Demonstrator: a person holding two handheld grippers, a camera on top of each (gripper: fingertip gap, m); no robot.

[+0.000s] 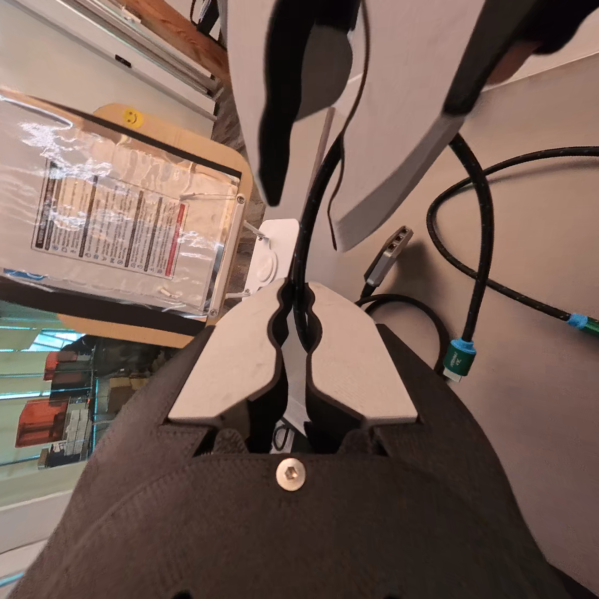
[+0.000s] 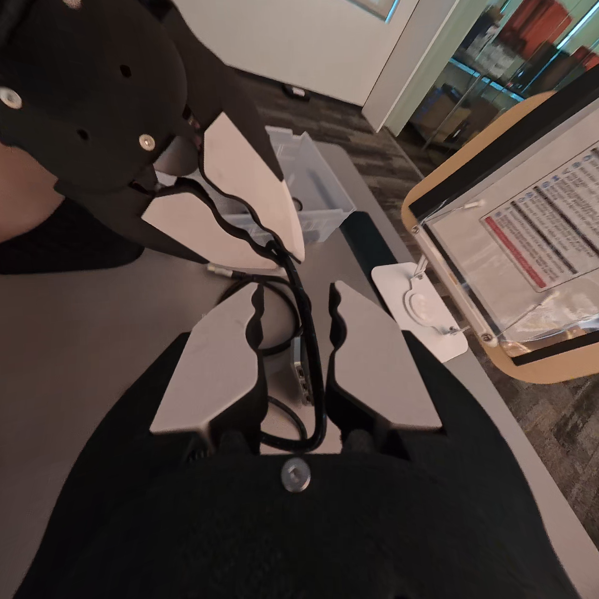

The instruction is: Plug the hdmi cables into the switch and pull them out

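My left gripper (image 1: 299,290) is shut on a black braided HDMI cable (image 1: 304,227), pinching it at the fingertips above the grey table (image 1: 518,453). The small grey switch (image 1: 389,252) lies beyond, ports facing up, nothing plugged in. A green HDMI plug with a blue collar (image 1: 457,359) lies loose to its right; a second green plug (image 1: 588,324) shows at the right edge. My right gripper (image 2: 296,291) is open, its fingers on either side of the same cable (image 2: 308,311) without touching it, above the switch (image 2: 301,366). The left gripper (image 2: 282,256) holds the cable just ahead.
A clear acrylic sign holder with a printed sheet (image 1: 129,210) stands on a wooden board beside the table, on a white base plate (image 2: 421,308). A clear plastic bin (image 2: 311,194) sits farther back. The switch's thin black lead (image 1: 405,298) loops near it. Carpeted floor lies past the table edge.
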